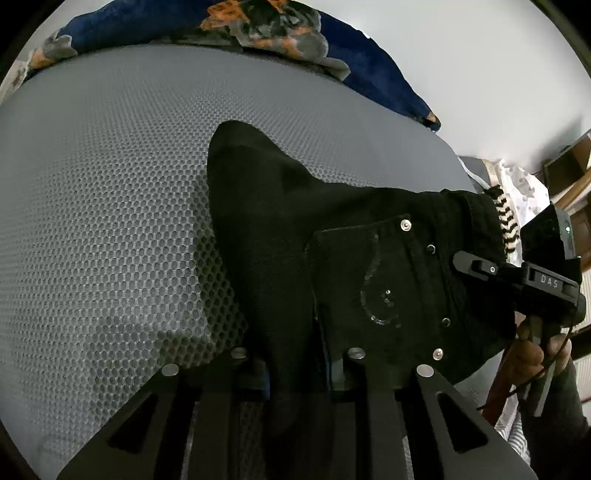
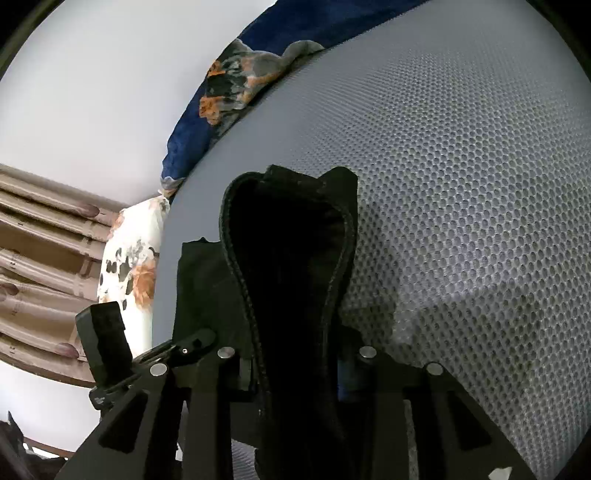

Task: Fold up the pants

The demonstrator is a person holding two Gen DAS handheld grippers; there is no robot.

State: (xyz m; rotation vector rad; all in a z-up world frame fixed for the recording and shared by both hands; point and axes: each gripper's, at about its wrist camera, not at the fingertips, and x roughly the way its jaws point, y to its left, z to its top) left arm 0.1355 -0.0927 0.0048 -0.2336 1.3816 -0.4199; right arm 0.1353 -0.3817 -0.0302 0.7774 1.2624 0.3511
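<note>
Black denim fills both near views: the pants [image 1: 332, 258] run straight into the left tool [image 1: 299, 373], which is clamped on a thick fold of cloth beside the back pocket [image 1: 384, 288], and into the right tool [image 2: 295, 373], which is closed on a stitched seam edge. Beyond the tools the pants hang in a lifted bunch above the grey mesh mattress [image 1: 110, 221], the far tip drooping toward it. To fold well, I judge both grips should stay level and move together, laying the far end onto the mattress first, then drawing the held edge over it. Past the mattress lies a blue floral blanket [image 1: 258, 26]
</note>
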